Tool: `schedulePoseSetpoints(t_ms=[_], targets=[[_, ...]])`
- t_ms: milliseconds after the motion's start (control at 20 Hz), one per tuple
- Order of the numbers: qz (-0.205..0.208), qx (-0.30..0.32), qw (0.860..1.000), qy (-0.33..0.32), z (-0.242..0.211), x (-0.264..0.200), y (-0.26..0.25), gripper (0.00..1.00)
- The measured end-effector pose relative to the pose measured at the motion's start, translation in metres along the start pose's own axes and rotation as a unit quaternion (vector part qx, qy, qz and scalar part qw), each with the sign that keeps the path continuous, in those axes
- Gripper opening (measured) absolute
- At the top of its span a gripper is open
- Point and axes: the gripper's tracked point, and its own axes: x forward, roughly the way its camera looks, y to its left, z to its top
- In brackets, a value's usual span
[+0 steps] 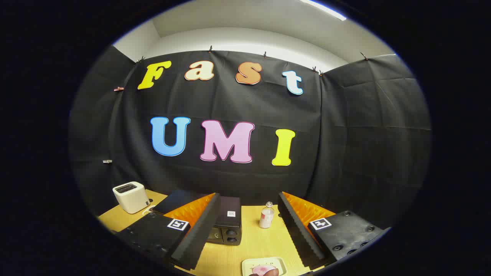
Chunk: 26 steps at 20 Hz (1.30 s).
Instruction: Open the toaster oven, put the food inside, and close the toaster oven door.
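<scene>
A black toaster oven stands on the wooden table, partly hidden behind my left finger; its door looks closed and two knobs show on its front. A pale tray with pink food lies low between the fingers, close to me. My gripper hangs above the table with its fingers wide apart and nothing between them.
A small clear bottle stands upright just right of the oven, near my right finger. A white toaster sits at the far left of the table. Black cloth walls close off the back and both sides.
</scene>
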Motion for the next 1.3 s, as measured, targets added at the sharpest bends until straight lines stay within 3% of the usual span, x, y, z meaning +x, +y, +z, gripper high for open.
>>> schedulePoseSetpoints(t_ms=[800,1300], targets=[[0.009,-0.01,1.0,-0.005,-0.001,-0.006,0.008,0.98],[0.019,0.016,1.0,0.002,-0.006,-0.004,0.032,0.98]])
